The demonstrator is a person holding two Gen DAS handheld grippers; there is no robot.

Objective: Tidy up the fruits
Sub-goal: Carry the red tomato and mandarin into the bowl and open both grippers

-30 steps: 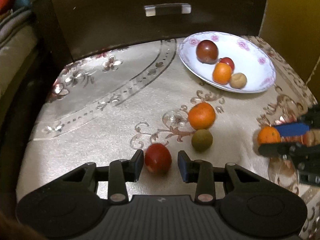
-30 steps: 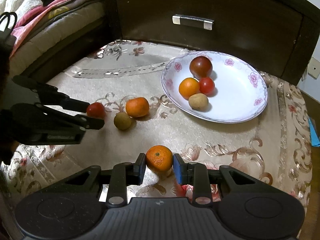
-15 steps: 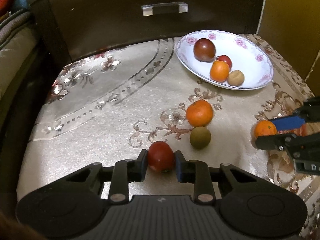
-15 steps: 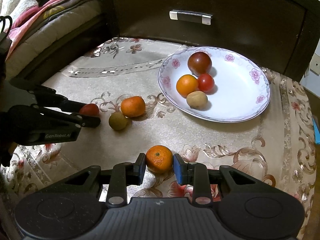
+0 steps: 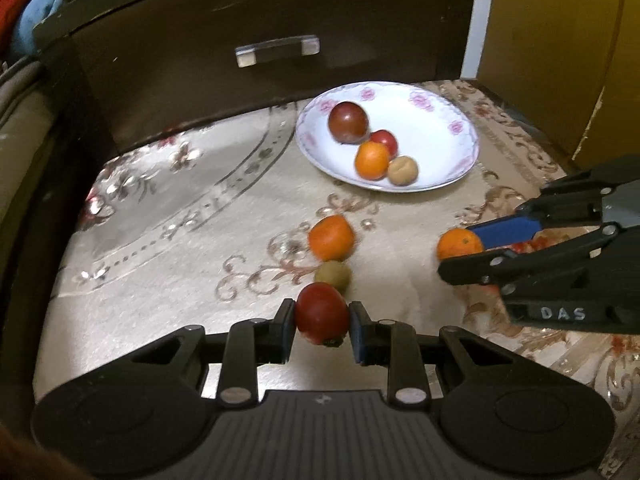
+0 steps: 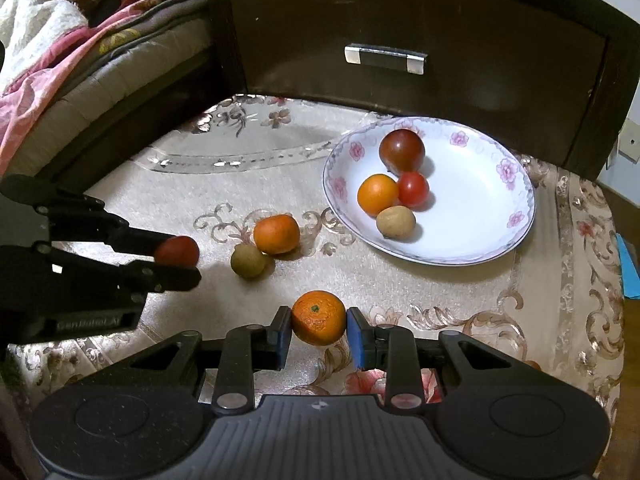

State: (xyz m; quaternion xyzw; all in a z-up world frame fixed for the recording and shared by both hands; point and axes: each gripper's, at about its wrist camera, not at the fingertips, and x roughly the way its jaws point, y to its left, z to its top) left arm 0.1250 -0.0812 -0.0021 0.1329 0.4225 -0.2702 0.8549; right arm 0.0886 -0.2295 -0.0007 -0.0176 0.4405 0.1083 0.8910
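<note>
Red tomato (image 5: 322, 314): clamped in the left gripper (image 5: 322, 326), above the cloth.
Mandarin (image 6: 318, 317): pinched between the right gripper (image 6: 318, 332) pads.
Loose fruit: orange (image 6: 277, 234) and green fruit (image 6: 248, 261) — touching, on the tablecloth (image 6: 280, 160).
Plate (image 6: 516, 184): four fruits — near the drawer (image 6: 400, 40).

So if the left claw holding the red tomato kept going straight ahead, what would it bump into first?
Probably the small green fruit right beyond the red tomato in the left claw, then the orange; depth is hard to judge.
</note>
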